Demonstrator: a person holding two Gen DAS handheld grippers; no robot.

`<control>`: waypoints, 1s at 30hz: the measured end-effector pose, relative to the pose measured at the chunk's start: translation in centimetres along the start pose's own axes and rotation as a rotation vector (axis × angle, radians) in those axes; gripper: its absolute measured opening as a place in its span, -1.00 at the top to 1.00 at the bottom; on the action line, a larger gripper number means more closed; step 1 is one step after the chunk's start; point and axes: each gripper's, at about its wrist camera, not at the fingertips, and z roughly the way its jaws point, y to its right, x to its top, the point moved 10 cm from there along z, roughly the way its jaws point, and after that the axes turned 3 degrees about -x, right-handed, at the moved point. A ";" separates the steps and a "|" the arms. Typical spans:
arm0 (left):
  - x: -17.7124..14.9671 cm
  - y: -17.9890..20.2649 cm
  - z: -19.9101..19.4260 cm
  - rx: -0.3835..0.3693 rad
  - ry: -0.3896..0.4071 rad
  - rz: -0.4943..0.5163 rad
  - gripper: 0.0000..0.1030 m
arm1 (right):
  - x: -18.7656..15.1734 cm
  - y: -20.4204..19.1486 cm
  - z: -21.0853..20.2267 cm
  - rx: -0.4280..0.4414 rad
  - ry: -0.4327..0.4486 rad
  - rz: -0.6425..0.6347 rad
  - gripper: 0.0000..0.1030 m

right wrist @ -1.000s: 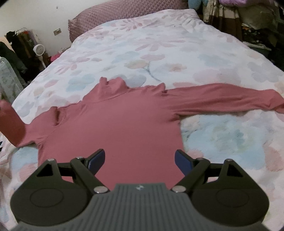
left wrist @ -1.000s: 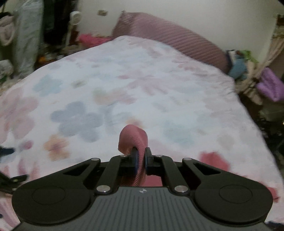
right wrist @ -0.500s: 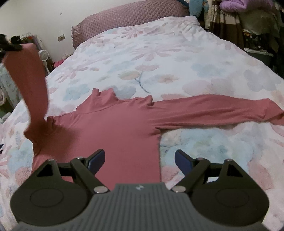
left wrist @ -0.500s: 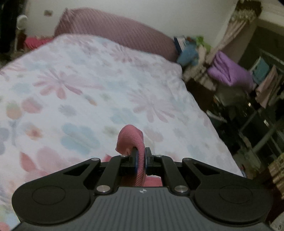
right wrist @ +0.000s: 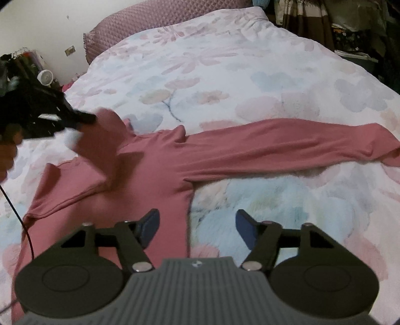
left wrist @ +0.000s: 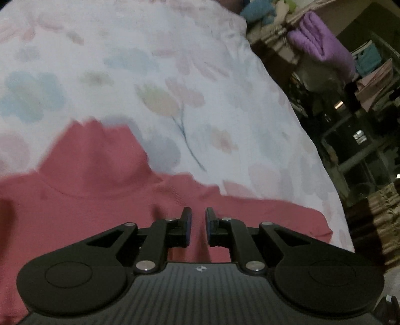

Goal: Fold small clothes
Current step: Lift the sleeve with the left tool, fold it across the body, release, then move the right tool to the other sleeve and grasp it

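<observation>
The pink top is spread mid-frame; the left gripper is slightly parted (nothing pinched), the right gripper is held wide apart

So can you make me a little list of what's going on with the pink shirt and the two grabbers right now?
place: bed with a flowery blanket
shirt: pink long-sleeved top, lying flat on the blanket
left sleeve: folded across the chest
right sleeve: stretched straight out to the side
left gripper: fingers slightly apart, nothing between them, over the shirt
right gripper: fingers wide apart, empty, above the shirt's right edge
pillow: pink, at the head of the bed
</observation>
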 end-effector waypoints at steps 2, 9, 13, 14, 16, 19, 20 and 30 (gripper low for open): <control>-0.5 0.4 0.9 -0.045 -0.022 -0.015 0.37 | 0.5 -0.2 0.5 -0.003 -0.002 -0.010 -0.17; 0.1 -2.0 -3.2 -0.014 0.029 0.052 0.29 | 2.7 -1.9 2.1 0.040 -0.002 -0.047 0.08; 1.0 -6.6 -7.9 0.113 0.105 0.077 0.26 | 4.0 -5.1 3.1 0.091 0.013 -0.105 0.11; 0.9 -8.0 -9.1 0.146 0.123 0.075 0.26 | 4.5 -6.3 3.5 0.105 0.020 -0.125 0.11; 0.7 -11.1 -11.5 0.192 0.168 0.038 0.22 | 5.2 -8.0 4.2 0.121 0.024 -0.145 0.11; -0.1 -16.3 -14.2 0.228 0.205 -0.089 0.17 | 6.4 -10.2 5.5 0.122 0.021 -0.169 0.11; -0.3 -17.6 -14.6 0.228 0.211 -0.129 0.17 | 6.8 -10.8 6.1 0.113 0.019 -0.176 0.11; -0.2 -22.9 -12.1 0.138 0.264 -0.345 0.17 | 8.3 -13.4 10.4 0.079 -0.040 -0.185 0.11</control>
